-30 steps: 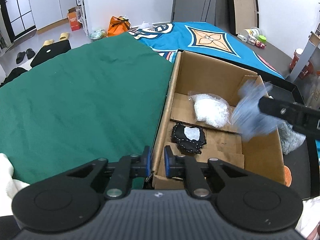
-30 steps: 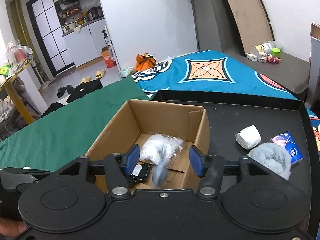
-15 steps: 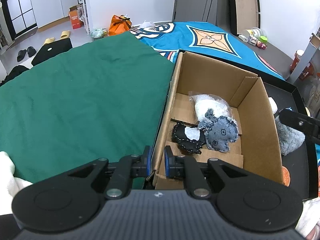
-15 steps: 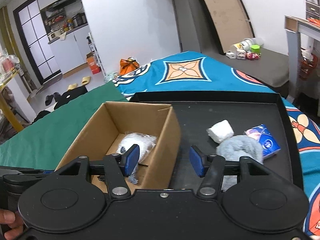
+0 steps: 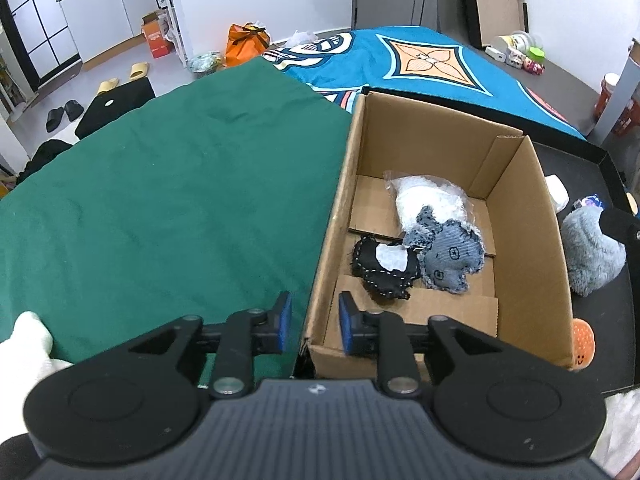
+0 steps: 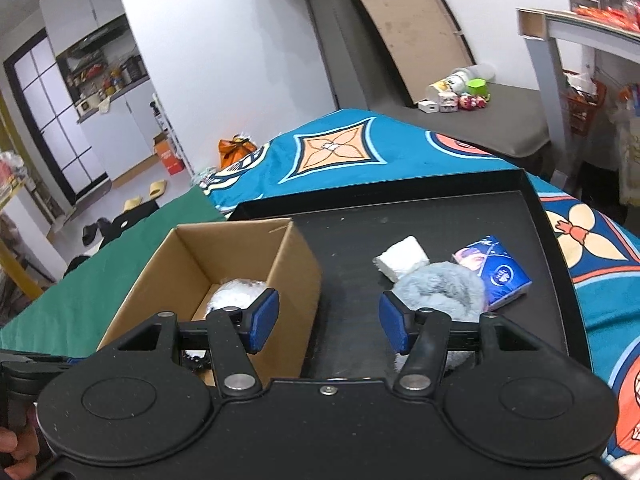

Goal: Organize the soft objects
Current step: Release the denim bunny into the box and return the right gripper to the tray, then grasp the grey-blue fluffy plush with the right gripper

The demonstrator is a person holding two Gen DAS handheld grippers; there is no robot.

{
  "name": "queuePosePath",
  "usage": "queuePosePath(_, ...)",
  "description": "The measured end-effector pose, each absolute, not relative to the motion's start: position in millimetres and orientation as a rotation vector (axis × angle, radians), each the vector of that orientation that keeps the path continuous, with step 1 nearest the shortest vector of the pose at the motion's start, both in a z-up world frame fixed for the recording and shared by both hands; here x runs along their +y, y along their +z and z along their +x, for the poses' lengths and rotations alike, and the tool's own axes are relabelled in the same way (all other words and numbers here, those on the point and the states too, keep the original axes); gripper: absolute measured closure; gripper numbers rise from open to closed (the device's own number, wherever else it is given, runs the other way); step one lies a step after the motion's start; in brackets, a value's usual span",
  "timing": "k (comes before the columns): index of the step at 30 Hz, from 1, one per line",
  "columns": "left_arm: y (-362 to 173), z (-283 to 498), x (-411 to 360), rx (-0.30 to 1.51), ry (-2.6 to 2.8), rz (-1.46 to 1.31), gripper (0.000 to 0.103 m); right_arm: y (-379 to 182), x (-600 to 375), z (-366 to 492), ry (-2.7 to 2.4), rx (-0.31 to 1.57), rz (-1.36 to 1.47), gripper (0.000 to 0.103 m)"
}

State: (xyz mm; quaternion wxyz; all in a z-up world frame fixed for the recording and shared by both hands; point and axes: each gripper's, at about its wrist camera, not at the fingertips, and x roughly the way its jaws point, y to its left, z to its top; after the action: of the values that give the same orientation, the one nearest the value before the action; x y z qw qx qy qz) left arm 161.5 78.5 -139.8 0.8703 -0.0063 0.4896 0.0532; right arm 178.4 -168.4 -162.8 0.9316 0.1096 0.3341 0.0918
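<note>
Left wrist steeply down into cardboard box, right wrist shallower, box shared

So the whole setup sits on a bed-like surface with a dark green cloth over the 9 o'clock side and a teal patterned blanket up at 12 o'clock. On top of that there's a black tray. The open cardboard box sits at the tray's 9 o'clock edge, right beside the green cloth. Lying loose on the tray toward 3 o'clock: a white foam block, a fluffy grey plush touching it, and a blue tissue pack just beside the plush. An orange plush sits at the box's 5 o'clock corner.
</note>
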Motion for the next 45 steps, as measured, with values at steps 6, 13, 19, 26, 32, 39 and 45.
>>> queuePosePath(6, -139.4, 166.4, 66.5, 1.032, 0.124, 0.042, 0.053, -171.3, -185.6, 182.2, 0.163, 0.674, 0.261, 0.04)
queuePosePath(13, -140.2, 174.7, 55.0, 1.046, 0.138, 0.088, 0.042, -181.5, -202.4, 184.0, 0.129, 0.666, 0.282, 0.028)
queuePosePath(19, -139.9, 181.4, 45.4, 1.047, 0.152, 0.118, 0.036, -195.4, -210.5, 189.5, 0.111, 0.691, 0.284, 0.023)
queuePosePath(26, -143.0, 190.6, 36.7, 1.061, 0.163, 0.149, 0.035, -210.7, -219.0, 197.5, 0.078, 0.718, 0.274, 0.019)
queuePosePath(32, -144.0, 197.5, 28.5, 1.075, 0.16, 0.193, 0.035, -227.3, -218.7, 205.8, 0.069, 0.757, 0.292, 0.017)
queuePosePath(39, -147.1, 202.1, 23.4, 1.085, 0.174, 0.215, 0.035, -239.3, -223.2, 210.4, 0.089, 0.778, 0.309, 0.039)
queuePosePath(45, -149.0, 199.4, 21.1, 1.089, 0.182, 0.224, 0.034, -231.5, -225.2, 204.8, 0.098, 0.769, 0.296, 0.051)
